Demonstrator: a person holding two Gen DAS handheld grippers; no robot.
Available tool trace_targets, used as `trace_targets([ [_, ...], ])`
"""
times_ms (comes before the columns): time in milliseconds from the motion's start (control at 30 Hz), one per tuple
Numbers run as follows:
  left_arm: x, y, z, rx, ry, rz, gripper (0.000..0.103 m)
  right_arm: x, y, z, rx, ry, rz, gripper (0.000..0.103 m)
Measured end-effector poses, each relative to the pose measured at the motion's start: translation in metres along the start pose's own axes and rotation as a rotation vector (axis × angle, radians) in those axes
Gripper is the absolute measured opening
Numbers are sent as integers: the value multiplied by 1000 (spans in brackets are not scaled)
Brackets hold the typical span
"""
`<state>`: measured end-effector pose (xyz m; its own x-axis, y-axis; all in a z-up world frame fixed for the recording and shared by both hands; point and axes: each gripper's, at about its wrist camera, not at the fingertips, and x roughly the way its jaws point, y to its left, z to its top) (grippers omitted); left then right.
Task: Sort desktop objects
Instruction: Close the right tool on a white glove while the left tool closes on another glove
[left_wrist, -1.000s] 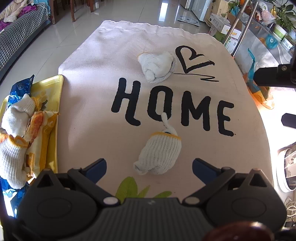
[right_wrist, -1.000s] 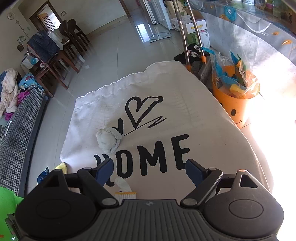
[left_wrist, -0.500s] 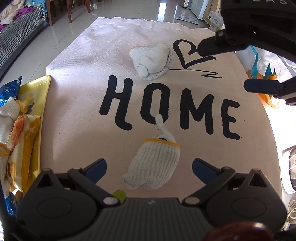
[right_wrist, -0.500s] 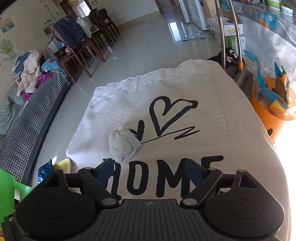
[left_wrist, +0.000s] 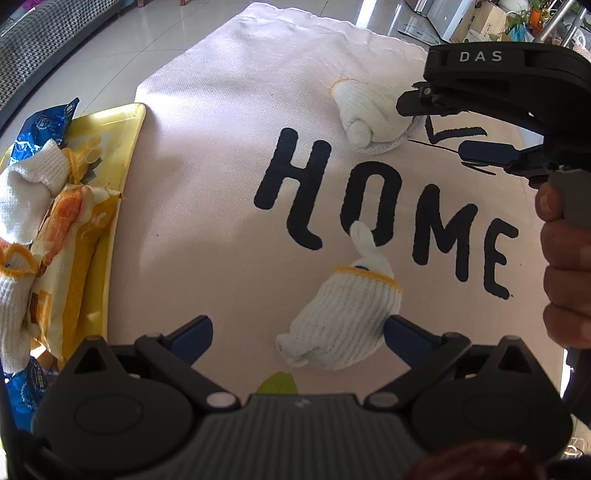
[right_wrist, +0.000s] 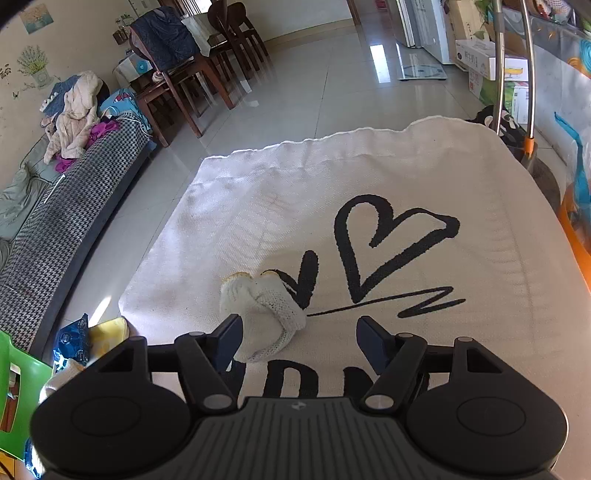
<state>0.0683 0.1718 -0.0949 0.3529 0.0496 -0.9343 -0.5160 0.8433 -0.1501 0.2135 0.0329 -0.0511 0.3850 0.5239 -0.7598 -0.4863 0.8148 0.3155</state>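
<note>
A rolled white knit glove with a yellow cuff (left_wrist: 345, 314) lies on the white "HOME" cloth (left_wrist: 229, 206), between the open jaws of my left gripper (left_wrist: 297, 330), close to the right finger. A second balled white glove (left_wrist: 369, 110) lies farther off by the heart drawing; it also shows in the right wrist view (right_wrist: 264, 314). My right gripper (right_wrist: 299, 334) is open and hovers at this glove, which sits by its left finger. The right gripper also shows in the left wrist view (left_wrist: 454, 125).
A yellow tray (left_wrist: 110, 155) at the left edge of the cloth holds white gloves (left_wrist: 26, 192), orange snack packets (left_wrist: 70, 236) and a blue packet (left_wrist: 44, 125). Beyond the cloth are tiled floor, a checked sofa (right_wrist: 55, 229), chairs and an orange bin (right_wrist: 576, 236).
My right gripper has moved forward and left over the cloth to the far glove. My left gripper has shifted left; the near glove now lies nearer its right finger.
</note>
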Motion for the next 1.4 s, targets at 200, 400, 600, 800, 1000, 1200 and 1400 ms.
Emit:
trace_targets([
  [200,-4,10,4,-21,-3,-7,102,22,18,5,-82,10,43,66],
  [400,-3,11,6,-26,0,-5,102,34,30,2,-99,2,83,55],
  [600,-5,10,5,-18,-10,2,102,31,32,2,-90,-4,123,41],
  [800,-5,5,6,6,-17,-9,102,9,21,-4,-36,9,91,40],
  [1000,-3,-1,4,32,-16,-33,102,-28,-6,-27,42,65,-23,40],
  [1200,-1,-9,0,64,-28,-30,102,-61,-35,-62,222,138,-95,41],
  [1400,1,-21,-6,129,-28,-39,102,-65,-58,-83,358,199,-128,46],
])
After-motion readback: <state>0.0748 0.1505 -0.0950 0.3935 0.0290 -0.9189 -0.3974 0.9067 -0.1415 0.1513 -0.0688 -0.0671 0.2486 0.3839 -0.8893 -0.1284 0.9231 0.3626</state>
